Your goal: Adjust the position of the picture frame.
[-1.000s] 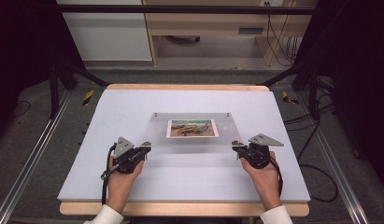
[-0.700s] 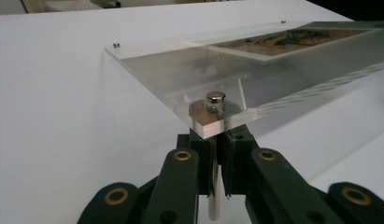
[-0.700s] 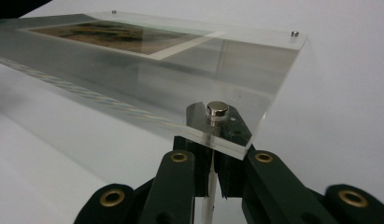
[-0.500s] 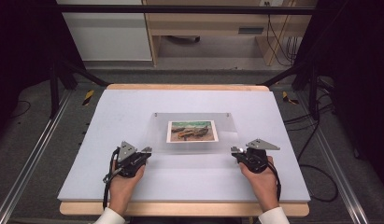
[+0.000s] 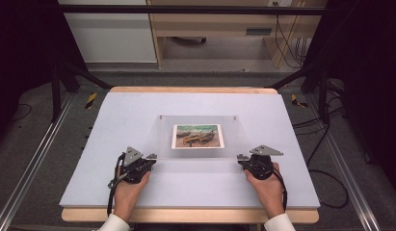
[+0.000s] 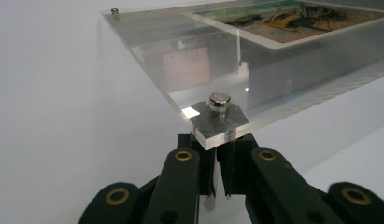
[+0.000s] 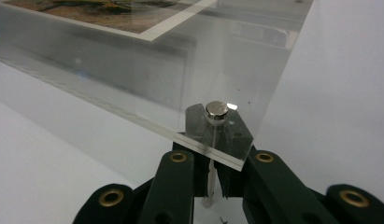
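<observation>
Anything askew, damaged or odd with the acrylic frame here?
Nothing stands out. The clear acrylic frame sits square on the table, picture centred, panel unbroken. Each gripper, left and right, is at a near corner.

The table [image 5: 138, 120] has a pale, lavender-white top, and a strip of light wood shows at its far edge and at its near edge. On this top stands one thing — a clear acrylic frame [image 5: 152, 137] with a printed picture [image 5: 197, 136] inside, carried on small metal corner posts [image 6: 219, 101]. The frame stands between the left gripper [image 5: 146, 159] and the right gripper [image 5: 244, 159], ahead of both — each near corner is just over the jaws of one gripper. The surface to the outer side of each gripper is bare.
</observation>
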Tool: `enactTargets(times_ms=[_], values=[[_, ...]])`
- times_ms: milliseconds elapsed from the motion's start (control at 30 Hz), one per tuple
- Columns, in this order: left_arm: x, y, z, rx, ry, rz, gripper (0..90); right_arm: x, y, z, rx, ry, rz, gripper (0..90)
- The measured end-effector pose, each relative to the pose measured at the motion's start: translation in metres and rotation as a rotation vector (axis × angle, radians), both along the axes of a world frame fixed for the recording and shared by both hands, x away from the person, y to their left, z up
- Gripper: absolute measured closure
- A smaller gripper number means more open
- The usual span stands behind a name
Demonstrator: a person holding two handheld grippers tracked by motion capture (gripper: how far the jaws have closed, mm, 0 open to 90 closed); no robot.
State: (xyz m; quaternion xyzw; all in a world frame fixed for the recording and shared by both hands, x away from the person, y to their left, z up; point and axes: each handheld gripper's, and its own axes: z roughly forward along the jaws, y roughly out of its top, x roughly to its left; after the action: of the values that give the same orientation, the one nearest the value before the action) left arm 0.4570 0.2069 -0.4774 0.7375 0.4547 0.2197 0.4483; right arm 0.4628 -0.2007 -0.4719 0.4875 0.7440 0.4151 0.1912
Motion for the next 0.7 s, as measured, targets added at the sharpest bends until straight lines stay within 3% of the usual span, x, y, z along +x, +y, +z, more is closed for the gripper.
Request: enactTargets(times_ms=[533,567,667,700], values=[[0.0005,0.0028,0.0002,0.011,0.005,-0.030,82.6,0.0001,-0.0023,-0.0007,0.015,0.007,0.003,81.6],[0.0005,0.0028,0.0002,0.011,0.005,-0.030,80.1,0.0001,-0.0023,-0.0007,0.015,0.007,0.003,81.6],[-0.0026,0.0044,0.0006,0.024,0.033,-0.057,67.6,-0.0019,-0.0067,0.0001,0.025,0.014,-0.009,65.5],[-0.0026,0.0044,0.0006,0.024,0.033,-0.057,62.5,-0.0019,-0.0067,0.0001,0.025,0.014,-0.009,65.5]])
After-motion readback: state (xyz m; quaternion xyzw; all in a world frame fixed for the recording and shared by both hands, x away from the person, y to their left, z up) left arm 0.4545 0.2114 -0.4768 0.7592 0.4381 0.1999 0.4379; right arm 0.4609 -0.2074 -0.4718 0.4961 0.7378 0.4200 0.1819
